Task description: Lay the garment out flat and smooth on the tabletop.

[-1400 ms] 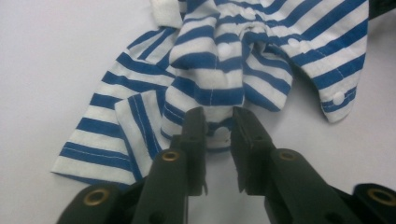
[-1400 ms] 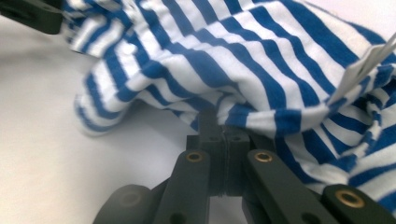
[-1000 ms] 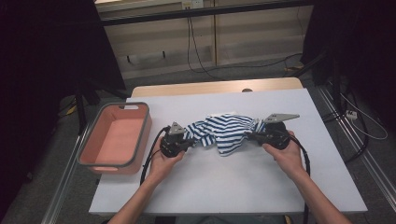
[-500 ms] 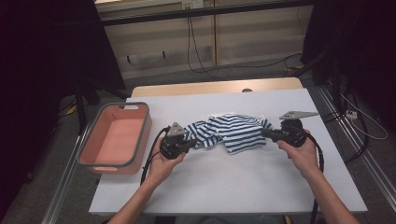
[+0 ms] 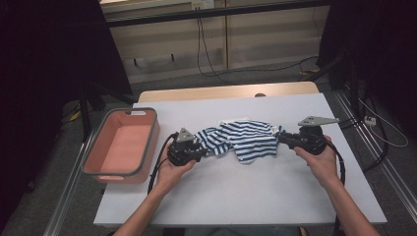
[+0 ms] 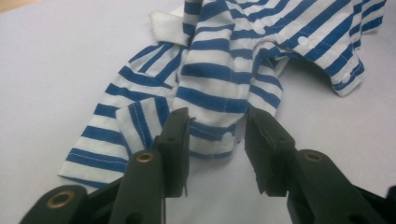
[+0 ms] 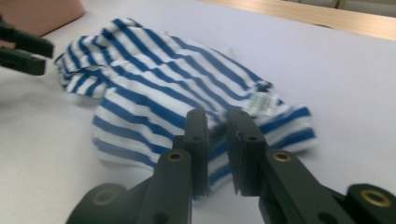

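A blue-and-white striped shirt (image 5: 246,140) lies stretched out and rumpled on the white table (image 5: 246,196) between my two grippers. My left gripper (image 5: 202,151) is at its left end. In the left gripper view the shirt (image 6: 224,70) reaches into the left gripper (image 6: 217,123), whose jaws have just been opening and stand apart, not pressing the cloth. My right gripper (image 5: 284,139) is at the right end. Over the shirt's (image 7: 154,79) hem the right gripper (image 7: 217,116) has just been opening to a narrow gap, and the pads do not pinch the cloth.
A pink bin (image 5: 98,162) stands at the table's left edge, beside my left hand. A wooden tabletop strip (image 5: 226,92) runs along the far side. Cables lie on the floor beyond. In the right gripper view, the other gripper's jaws (image 7: 23,49) show at the far left.
My right hand moved to the right and pulled the shirt out wider. The shirt now lies lower and flatter on the table. The left hand stayed put.
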